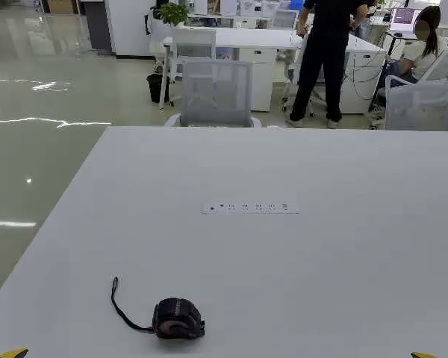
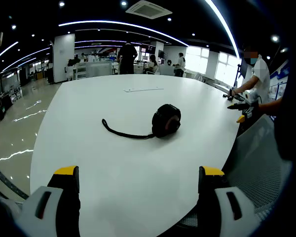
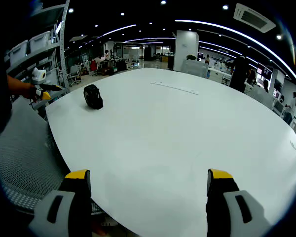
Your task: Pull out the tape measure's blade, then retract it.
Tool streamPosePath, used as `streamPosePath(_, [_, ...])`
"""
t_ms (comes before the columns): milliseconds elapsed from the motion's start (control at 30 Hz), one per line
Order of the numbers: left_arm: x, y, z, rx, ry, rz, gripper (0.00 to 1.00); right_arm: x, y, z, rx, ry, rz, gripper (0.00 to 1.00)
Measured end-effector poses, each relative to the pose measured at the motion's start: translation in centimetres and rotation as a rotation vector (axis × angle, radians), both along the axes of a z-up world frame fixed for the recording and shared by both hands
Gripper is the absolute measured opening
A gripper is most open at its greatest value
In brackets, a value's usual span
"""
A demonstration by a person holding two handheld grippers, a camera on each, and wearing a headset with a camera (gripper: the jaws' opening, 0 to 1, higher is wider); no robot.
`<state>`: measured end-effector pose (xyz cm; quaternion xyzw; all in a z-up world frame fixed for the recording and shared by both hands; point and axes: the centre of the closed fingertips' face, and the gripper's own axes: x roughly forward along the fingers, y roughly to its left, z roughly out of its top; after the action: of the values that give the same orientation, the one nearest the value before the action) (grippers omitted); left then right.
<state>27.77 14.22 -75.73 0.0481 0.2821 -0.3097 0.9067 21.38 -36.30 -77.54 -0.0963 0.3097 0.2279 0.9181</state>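
Note:
A black tape measure [image 1: 178,319] lies on the white table [image 1: 284,261] near its front edge, its black wrist strap [image 1: 119,302] trailing to the left; the blade is fully inside. My left gripper [image 2: 139,171] is open and a good way short of the tape measure [image 2: 166,120]. Open too, my right gripper [image 3: 149,174] is at the table's edge, far from the tape measure [image 3: 92,96]. In the head view, one yellow fingertip [image 1: 13,353] of the left gripper shows at the bottom left corner. One fingertip [image 1: 422,355] of the right gripper shows at the bottom right.
A flat socket panel [image 1: 250,208] is set into the middle of the table. A grey mesh chair [image 1: 215,93] stands at the far edge. Beyond it are desks, a standing person [image 1: 325,60] and a seated person [image 1: 422,48].

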Motion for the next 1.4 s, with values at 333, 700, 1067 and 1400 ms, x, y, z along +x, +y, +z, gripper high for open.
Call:
streamPosePath(333, [0.4,0.4,0.0,0.005,0.007,0.004,0.99,-0.4,-0.2,0.0,0.027,0.005,-0.021,1.00])
streamPosePath(700, [0.5,0.4,-0.5,0.002,0.015,-0.006,0.99,-0.4,-0.1,0.3,0.049,-0.002,-0.029,1.00])
streamPosePath(1067, [0.5,0.2,-1.2,0.003,0.022,-0.015,0.99,-0.6,0.2,-0.4,0.041,0.027,-0.020,1.00])
streamPosePath(1400, [0.9,-0.2,-0.9,0.016,0.013,-0.032,0.99,-0.1,0.7,-0.1,0.044,0.024,0.001,0.98])
